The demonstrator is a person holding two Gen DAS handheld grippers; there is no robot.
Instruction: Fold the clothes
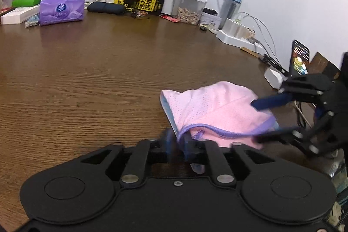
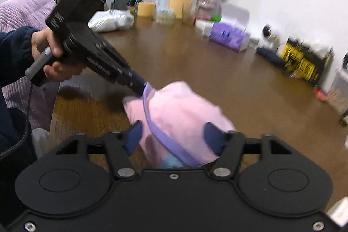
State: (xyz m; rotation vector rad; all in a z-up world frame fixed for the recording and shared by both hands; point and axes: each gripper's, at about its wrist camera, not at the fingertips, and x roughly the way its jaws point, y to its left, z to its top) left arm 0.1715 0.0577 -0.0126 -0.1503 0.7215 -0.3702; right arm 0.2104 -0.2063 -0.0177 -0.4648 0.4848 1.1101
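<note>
Left wrist view: pink garment (image 1: 217, 110) lies bunched on the table (image 1: 87, 79) at 4 o'clock. Left tool (image 1: 177, 140) straddles its purple hem, fingers parted; right tool (image 2: 174, 138) spread around it.

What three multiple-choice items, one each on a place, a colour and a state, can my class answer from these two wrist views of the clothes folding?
1. Where does the pink garment lie?
A. on the wooden table
B. on a chair
C. in a box

2. What colour is the garment's trim?
A. green
B. purple
C. yellow

3. In what state is the tissue pack?
A. sealed
B. open, with a tissue standing up out of it
C. crushed flat

Answers:
1 A, since brown wood grain shows all around the cloth.
2 B, since a purple band runs along its edge in both views.
3 B, since a white sheet rises from its top by the wall.
</note>
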